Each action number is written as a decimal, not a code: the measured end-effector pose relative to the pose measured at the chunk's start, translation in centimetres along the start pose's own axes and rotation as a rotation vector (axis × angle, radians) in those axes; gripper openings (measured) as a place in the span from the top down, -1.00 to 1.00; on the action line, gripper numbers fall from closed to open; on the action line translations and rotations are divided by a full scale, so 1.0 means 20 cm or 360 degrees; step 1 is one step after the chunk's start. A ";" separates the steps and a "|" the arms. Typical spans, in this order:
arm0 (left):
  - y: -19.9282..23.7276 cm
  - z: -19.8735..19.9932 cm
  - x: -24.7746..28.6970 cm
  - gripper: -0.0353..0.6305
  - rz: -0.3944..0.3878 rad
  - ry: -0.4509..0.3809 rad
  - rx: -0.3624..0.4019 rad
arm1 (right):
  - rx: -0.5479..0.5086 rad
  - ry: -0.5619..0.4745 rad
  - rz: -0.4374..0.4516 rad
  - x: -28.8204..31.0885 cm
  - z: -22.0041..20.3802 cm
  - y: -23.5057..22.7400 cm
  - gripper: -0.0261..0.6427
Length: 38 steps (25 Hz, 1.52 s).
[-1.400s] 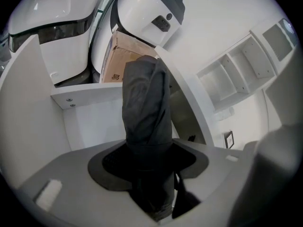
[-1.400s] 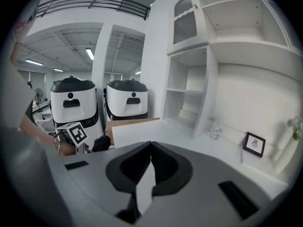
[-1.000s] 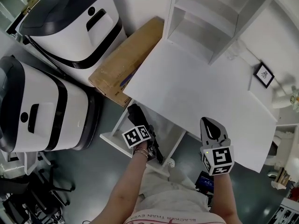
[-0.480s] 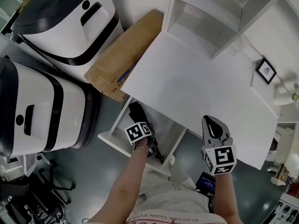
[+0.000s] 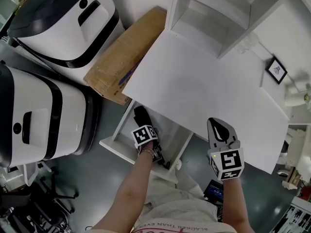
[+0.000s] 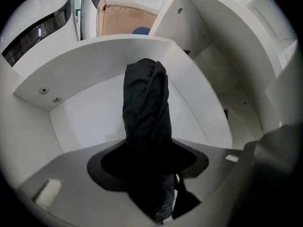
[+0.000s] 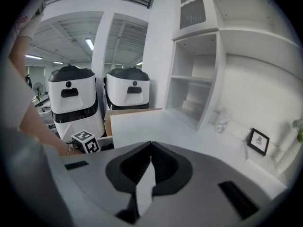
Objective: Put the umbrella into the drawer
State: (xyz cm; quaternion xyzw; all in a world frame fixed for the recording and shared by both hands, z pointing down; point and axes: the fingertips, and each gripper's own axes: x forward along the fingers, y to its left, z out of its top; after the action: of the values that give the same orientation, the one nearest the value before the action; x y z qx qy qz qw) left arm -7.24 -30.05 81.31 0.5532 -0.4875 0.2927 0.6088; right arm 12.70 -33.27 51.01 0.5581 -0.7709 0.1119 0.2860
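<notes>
The folded black umbrella (image 6: 146, 109) sticks out between the jaws of my left gripper (image 6: 152, 171), which is shut on it. Its far end points down into the open white drawer (image 6: 90, 122). From the head view the left gripper (image 5: 145, 133) sits low inside the drawer (image 5: 115, 141) under the desk's front edge, with the umbrella's (image 5: 141, 114) tip showing past the marker cube. My right gripper (image 5: 220, 131) hovers over the front of the white desk (image 5: 194, 89), shut with nothing in it. In the right gripper view its jaw tips (image 7: 150, 145) meet.
Two white-and-black machines (image 5: 53, 25) stand to the left of the desk, with a flat cardboard box (image 5: 121, 57) leaning between them and the desk. A white shelf unit (image 5: 218, 13) and a small picture frame (image 5: 276, 70) stand at the desk's back.
My left gripper has sunk lower into the drawer with the umbrella. The right gripper has stayed over the desk's front.
</notes>
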 end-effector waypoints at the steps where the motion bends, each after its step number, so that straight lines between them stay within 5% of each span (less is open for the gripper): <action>1: 0.00 0.00 0.01 0.13 0.0004 0.0000 0.0001 | 0.0001 0.0003 -0.0003 0.00 0.00 0.00 0.90; 16: -0.01 -0.01 0.04 0.09 0.0019 0.0003 0.0036 | 0.0010 0.0032 -0.0014 -0.03 -0.05 -0.02 0.90; 20: -0.02 -0.03 0.03 -0.13 -0.0003 0.0020 -0.0007 | 0.0007 0.0026 -0.0001 -0.04 -0.05 -0.02 0.90; 26: -0.06 -0.02 -0.01 -0.39 0.0003 -0.0038 0.0024 | -0.0004 -0.0008 0.0025 -0.08 -0.04 -0.01 0.89; 38: -0.17 0.04 -0.28 -0.39 -0.0074 -0.0193 0.0075 | 0.0005 -0.0149 0.0072 -0.18 0.10 -0.05 0.89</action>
State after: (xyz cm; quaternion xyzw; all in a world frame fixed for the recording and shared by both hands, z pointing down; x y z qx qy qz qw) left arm -6.29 -30.54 74.84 0.5954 -0.5035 0.2556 0.5715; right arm 13.79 -31.71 47.14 0.5456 -0.7956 0.0933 0.2460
